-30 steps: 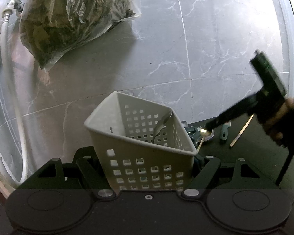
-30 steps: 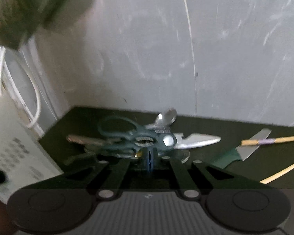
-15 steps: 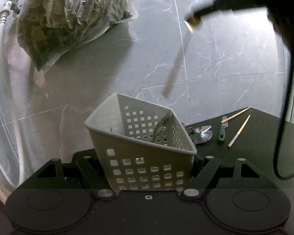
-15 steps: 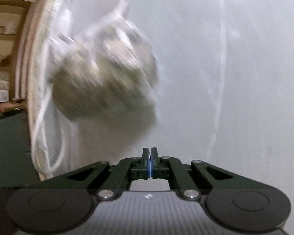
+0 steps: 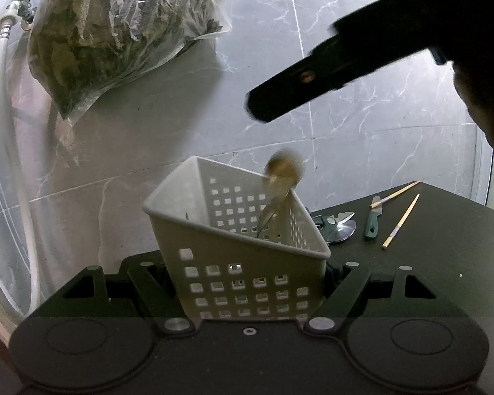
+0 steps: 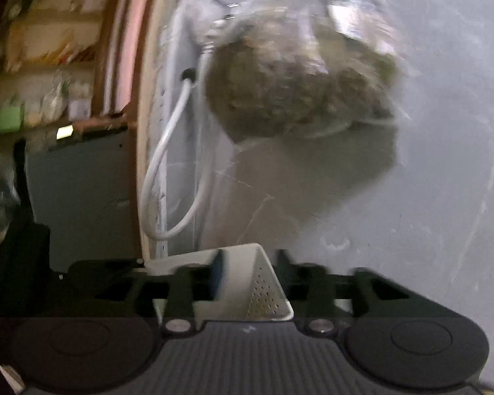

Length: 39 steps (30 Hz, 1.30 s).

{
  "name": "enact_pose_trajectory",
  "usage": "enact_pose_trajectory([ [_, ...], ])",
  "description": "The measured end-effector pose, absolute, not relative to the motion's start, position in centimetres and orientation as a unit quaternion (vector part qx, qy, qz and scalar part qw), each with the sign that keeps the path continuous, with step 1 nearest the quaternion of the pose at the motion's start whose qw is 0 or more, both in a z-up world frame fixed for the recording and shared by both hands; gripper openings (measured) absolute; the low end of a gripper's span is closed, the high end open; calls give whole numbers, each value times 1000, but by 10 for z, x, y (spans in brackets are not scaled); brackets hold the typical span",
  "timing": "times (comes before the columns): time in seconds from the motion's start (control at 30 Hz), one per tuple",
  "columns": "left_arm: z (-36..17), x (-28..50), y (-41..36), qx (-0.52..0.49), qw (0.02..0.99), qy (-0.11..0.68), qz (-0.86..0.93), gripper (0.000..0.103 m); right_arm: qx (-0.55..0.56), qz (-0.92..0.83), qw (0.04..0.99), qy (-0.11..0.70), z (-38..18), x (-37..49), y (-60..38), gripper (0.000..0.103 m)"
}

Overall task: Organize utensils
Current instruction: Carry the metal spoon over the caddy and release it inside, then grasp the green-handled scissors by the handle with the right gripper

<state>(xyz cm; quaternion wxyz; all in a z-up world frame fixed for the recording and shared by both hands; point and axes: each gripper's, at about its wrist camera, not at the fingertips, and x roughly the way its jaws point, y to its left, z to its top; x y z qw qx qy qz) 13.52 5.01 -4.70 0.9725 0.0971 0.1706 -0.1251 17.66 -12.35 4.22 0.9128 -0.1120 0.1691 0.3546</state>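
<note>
My left gripper is shut on a white perforated utensil basket and holds it tilted over the dark table. A spoon, blurred, drops into the basket beside another spoon inside. My right gripper is open above the basket; it shows in the left wrist view as a dark finger over the basket. Scissors, a green-handled knife and two chopsticks lie on the table at the right.
A plastic bag of dried leaves hangs on the marble wall above left, also in the right wrist view. A white hose runs down the left wall. The dark table extends right.
My right gripper lifted a spoon from the table, swung left over the basket and opened; the spoon now falls into the basket. The left gripper and basket stayed put.
</note>
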Motion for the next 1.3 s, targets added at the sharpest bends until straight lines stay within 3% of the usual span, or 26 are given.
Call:
enact_pose_trajectory([
  [0.13,-45,137,49,92,973,176,-120,79,-61,290,932,210,34,205,-160,64],
  [0.33,-42,141,46,90,973,183,-110,79,107,237,903,342,-18,273,-221,65],
  [0.47,-41,145,45,89,973,185,-105,79,198,218,873,389,-53,314,-234,65],
  [0.67,-41,146,44,87,973,189,-99,79,289,156,847,418,-78,350,-250,61],
  [1.3,-42,148,46,85,973,189,-98,78,402,63,782,472,-120,385,-284,57],
])
